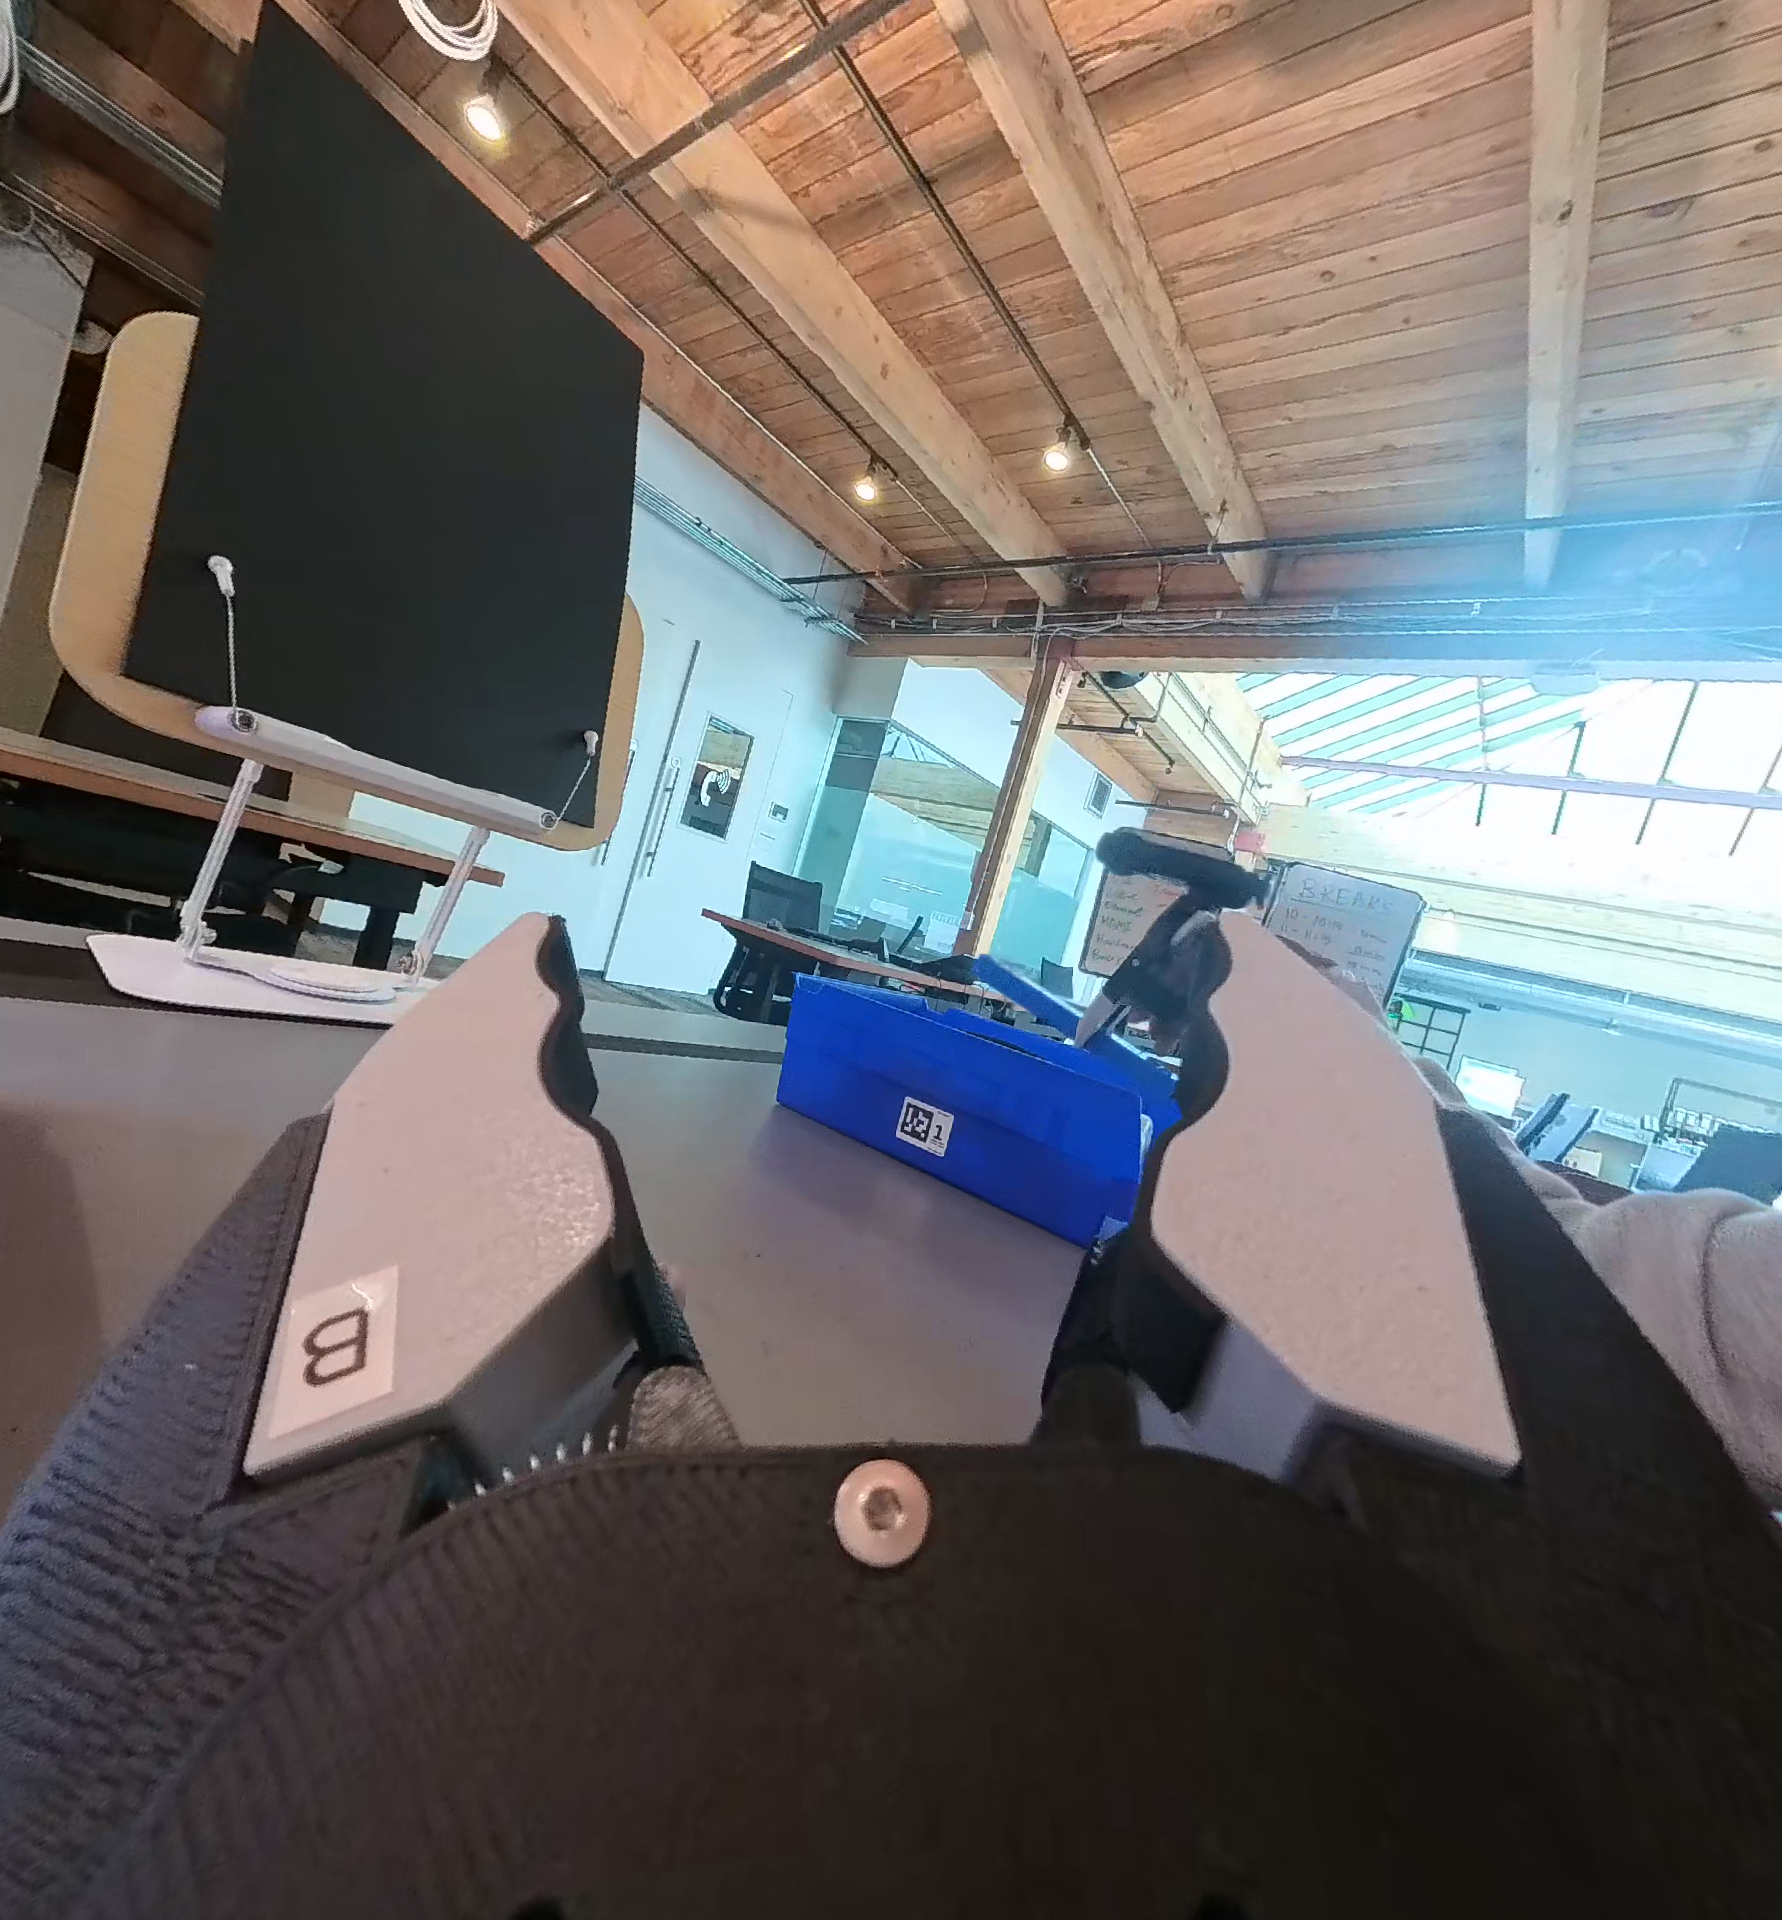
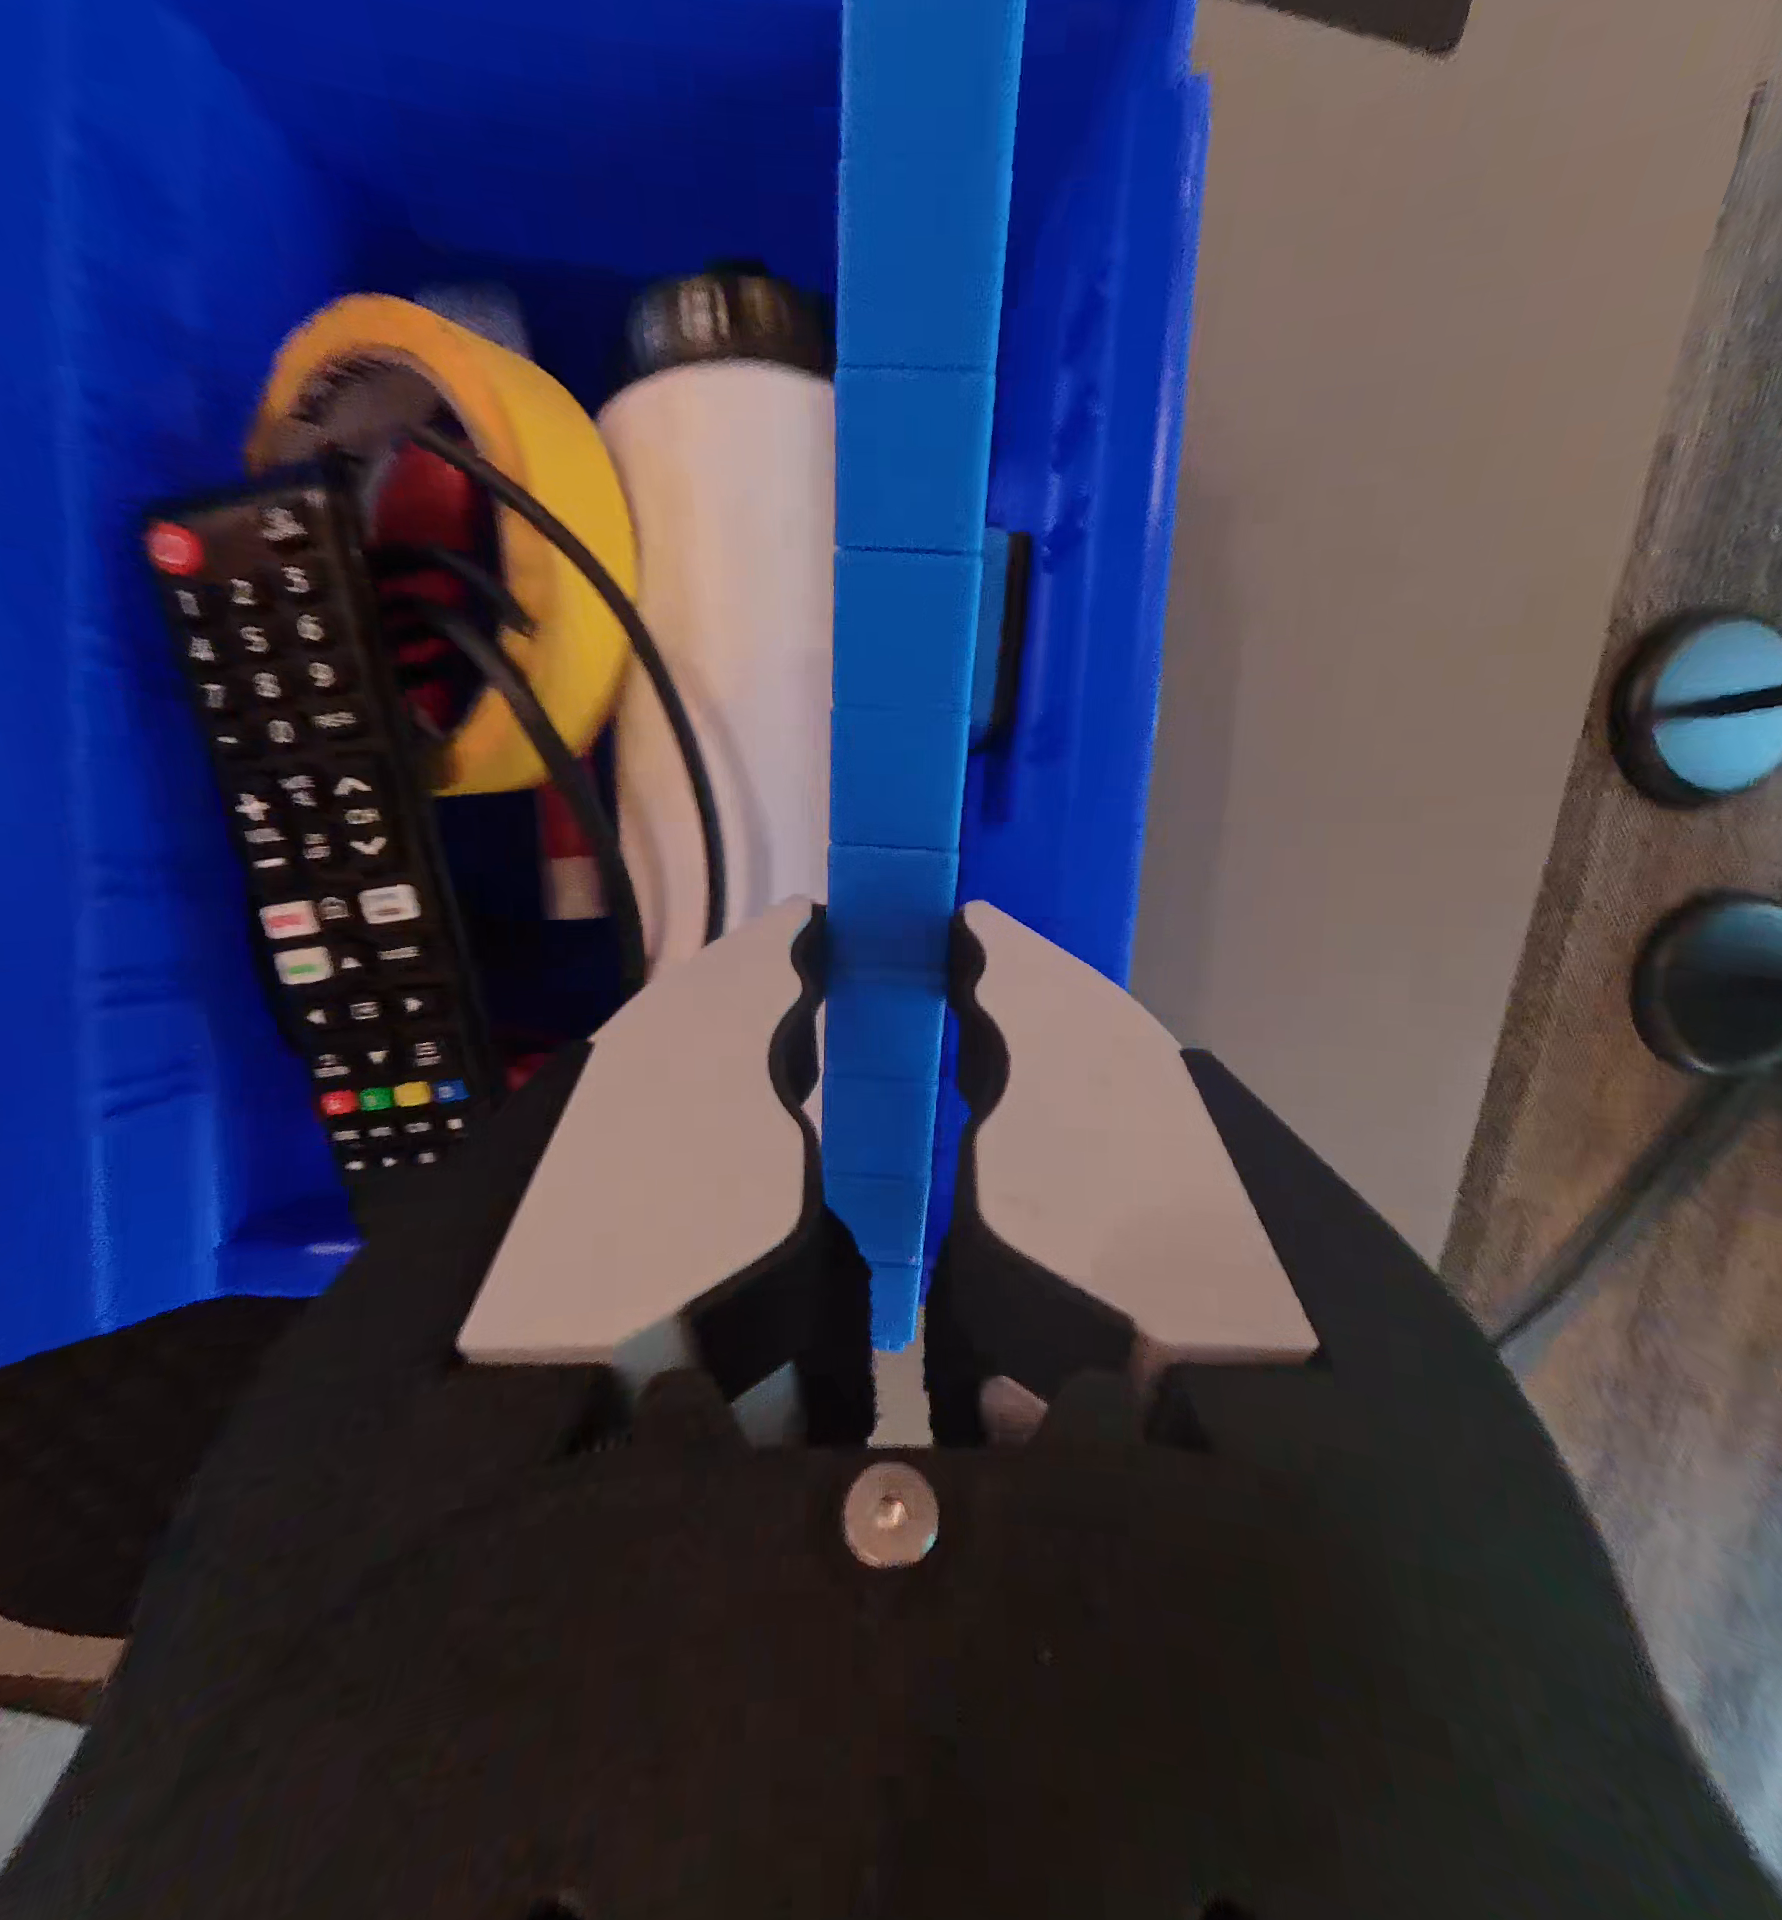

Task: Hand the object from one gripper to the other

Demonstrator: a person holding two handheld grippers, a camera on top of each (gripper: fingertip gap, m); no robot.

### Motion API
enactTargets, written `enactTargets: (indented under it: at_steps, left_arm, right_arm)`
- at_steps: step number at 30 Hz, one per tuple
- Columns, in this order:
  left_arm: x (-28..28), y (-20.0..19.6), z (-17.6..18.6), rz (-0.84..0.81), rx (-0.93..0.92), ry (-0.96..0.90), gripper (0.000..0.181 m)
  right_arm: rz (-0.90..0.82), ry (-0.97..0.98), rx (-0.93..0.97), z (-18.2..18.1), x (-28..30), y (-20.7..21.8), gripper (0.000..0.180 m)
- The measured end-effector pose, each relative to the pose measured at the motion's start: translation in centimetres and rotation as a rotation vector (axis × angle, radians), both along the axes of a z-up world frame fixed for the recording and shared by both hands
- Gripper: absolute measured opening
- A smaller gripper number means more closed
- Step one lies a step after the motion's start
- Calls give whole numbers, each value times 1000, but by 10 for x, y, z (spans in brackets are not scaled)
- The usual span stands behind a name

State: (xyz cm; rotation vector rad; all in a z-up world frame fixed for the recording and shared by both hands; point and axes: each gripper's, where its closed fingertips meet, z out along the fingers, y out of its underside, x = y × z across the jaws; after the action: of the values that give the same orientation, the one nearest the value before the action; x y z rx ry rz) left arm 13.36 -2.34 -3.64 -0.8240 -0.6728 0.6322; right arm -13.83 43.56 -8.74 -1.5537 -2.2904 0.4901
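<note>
Here one blue bin (image 2: 87,727) holds one remote (image 2: 305,821); right hand-held gripper (image 2: 887,966) pinches its rim (image 2: 908,623), left (image 1: 887,997) spread

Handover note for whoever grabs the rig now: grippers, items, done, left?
Left gripper: open, empty, low over the dark table, pointing at the blue bin.
Right gripper: fingers shut on the bin's flap, which stands on edge.
In the bin: black remote, yellow tape roll, white bottle, black cable.
Done: bin opened, as far as I can tell.
Left: pick an item, pass it to the other gripper. No handover started.
</note>
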Motion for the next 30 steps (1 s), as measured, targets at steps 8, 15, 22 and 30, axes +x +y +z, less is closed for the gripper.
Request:
enactTargets:
  at_steps: [8,15,22,30]
  left_arm:
    - [0,-1,0,-5,6,-2,110]
    - [-1,-1,0,-6,6,-4,109]
    - [-1,0,-1,-4,2,-5,109]
    - [0,-2,-1,-7,14,-5,108]
  right_arm:
    - [11,-98,131,-30,-11,9,22]
    - [12,-77,137,-40,-15,11,22]
    - [26,7,143,-33,-18,7,31]
    - [89,699,-95,66,-27,-36,61]
